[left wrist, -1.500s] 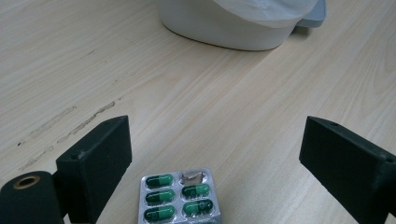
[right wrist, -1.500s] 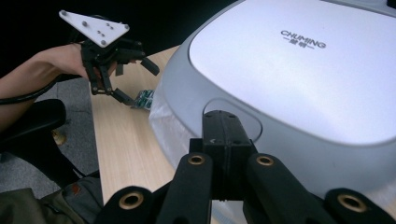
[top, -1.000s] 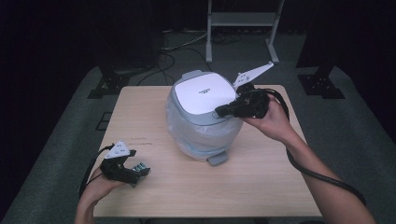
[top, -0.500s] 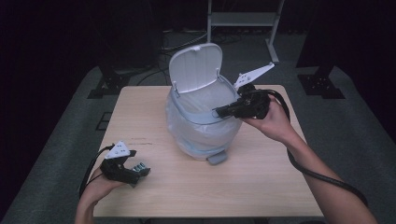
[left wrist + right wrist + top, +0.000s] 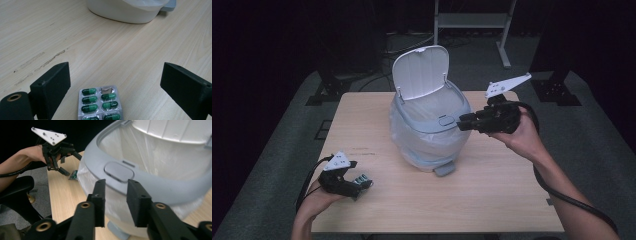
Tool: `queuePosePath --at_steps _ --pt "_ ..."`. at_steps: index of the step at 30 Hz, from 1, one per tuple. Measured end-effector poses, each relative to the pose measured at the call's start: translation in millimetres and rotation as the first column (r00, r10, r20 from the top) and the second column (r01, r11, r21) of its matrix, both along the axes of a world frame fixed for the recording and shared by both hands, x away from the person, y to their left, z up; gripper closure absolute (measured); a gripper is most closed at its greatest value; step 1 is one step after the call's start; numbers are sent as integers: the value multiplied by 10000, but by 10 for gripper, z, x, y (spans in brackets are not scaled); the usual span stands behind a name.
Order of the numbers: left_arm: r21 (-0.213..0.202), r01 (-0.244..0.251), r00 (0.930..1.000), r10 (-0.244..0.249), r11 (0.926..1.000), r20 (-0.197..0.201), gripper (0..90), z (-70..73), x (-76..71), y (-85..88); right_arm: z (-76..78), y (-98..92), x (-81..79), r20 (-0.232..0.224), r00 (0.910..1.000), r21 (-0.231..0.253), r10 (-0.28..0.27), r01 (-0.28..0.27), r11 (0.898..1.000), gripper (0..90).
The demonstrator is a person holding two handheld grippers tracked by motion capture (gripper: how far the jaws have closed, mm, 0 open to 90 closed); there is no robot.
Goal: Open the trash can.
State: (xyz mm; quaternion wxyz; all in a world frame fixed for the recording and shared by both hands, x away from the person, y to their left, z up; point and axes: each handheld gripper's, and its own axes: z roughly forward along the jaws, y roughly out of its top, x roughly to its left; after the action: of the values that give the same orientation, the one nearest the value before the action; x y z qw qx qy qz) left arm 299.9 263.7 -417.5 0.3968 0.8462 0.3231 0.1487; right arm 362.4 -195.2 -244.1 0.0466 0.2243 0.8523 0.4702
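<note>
A: Where was the bin [image 5: 432, 135]?
B: Mid-counter [image 5: 492, 200], upright, with its lid [image 5: 421, 71] swung up at the far side and a plastic liner [image 5: 160, 152] inside.
A: And the right claw [image 5: 462, 123]?
B: Level at the bin's rim, just off the grey button [image 5: 119, 171]. Its jaws had just been opening and stood partly spread, with nothing between them.
A: The left claw [image 5: 362, 181]?
B: Low at the counter's near left corner, well apart from the bin, jaws spread wide. A pill strip [image 5: 100, 102] of green capsules lay flat between them, untouched by either pad.
</note>
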Motion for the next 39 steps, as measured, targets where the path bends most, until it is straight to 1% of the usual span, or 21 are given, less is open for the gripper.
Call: queuePosePath --at_steps 1,6,10,15,24,32,39 --pt "36 12 10000 -12 10000 -2 83 1 0 3 -15 -43 -9 -49 10000 10 -6 6 10000 644" --pt "64 10 10000 -10 10000 -3 83 -1 -3 4 -119 -200 -50 -172 9995 -32 -247 247 9997 593" --pt "144 68 10000 -67 9999 -19 83 -6 -2 -1 -236 -328 -65 -365 9985 109 -399 403 9991 556" --pt "232 62 10000 -60 9997 -56 83 -21 -1 -8 -397 -451 -70 -558 9968 122 -569 577 9983 510" --pt "272 114 9999 -112 9996 -71 83 -40 0 -35 -660 -607 -92 -766 9936 130 -826 839 9964 420" --pt "362 145 9998 -141 9992 -103 83 -73 11 -66 -928 -713 -109 -982 9905 193 -961 985 9950 388" --pt "432 140 9998 -134 9990 -144 83 -99 20 -73 -1123 -777 -118 -1094 9886 103 -1031 1048 9944 371"
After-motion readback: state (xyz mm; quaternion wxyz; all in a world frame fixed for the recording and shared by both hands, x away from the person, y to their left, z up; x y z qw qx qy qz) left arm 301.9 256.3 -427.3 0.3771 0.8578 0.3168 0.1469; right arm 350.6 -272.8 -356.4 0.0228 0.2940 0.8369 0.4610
